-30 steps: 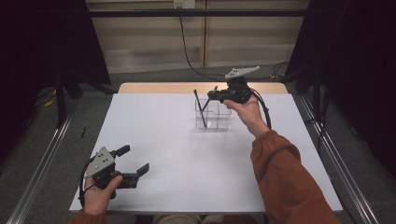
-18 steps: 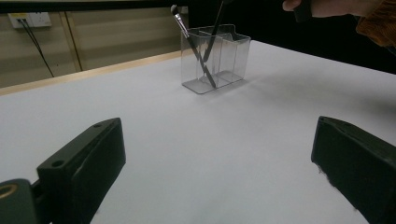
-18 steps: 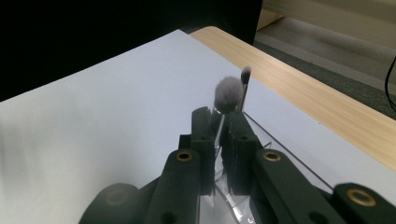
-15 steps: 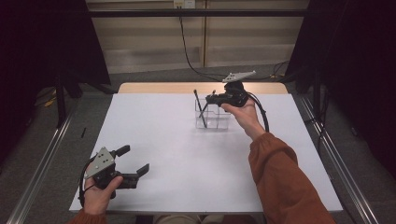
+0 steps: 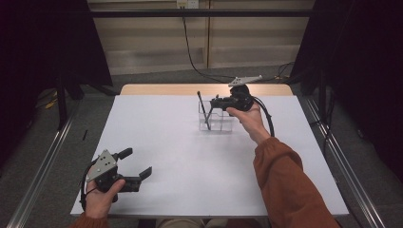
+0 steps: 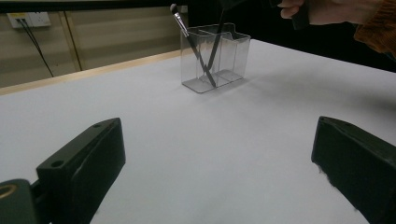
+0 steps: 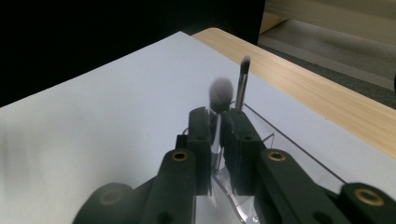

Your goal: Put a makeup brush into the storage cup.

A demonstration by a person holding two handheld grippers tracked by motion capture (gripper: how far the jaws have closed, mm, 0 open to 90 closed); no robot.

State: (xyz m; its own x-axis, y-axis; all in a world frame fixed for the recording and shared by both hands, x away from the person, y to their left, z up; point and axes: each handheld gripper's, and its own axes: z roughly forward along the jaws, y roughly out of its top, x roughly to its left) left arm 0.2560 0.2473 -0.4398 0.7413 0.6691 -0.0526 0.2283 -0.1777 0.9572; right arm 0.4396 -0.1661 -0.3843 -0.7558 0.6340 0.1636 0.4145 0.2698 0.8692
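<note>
A clear plastic organizer (image 5: 223, 124) stands at the far middle of the white table. One thin makeup brush (image 5: 203, 105) leans in it, head up. My right gripper (image 5: 215, 101) hovers over the organizer, shut on a second brush (image 7: 219, 91) whose lower end reaches into the organizer (image 7: 280, 142). Its jaws have just been opening a little, with the brush handle still between them. The leaning brush (image 7: 243, 77) rises just behind. My left gripper (image 5: 138, 163) rests at the near left, open and with nothing in it. From the left gripper (image 6: 219, 140) view, both brushes (image 6: 187, 35) cross inside the organizer (image 6: 231, 51).
The table's wooden far edge (image 5: 157, 89) runs behind the organizer. A cable (image 5: 268, 121) trails from the right gripper past the wrist. An orange sleeve (image 5: 285, 180) crosses the near right of the table. Metal rails (image 5: 43, 156) flank the table.
My right hand has shifted only slightly above the organizer with the brush between its jaws. The left gripper has stayed where it was.
</note>
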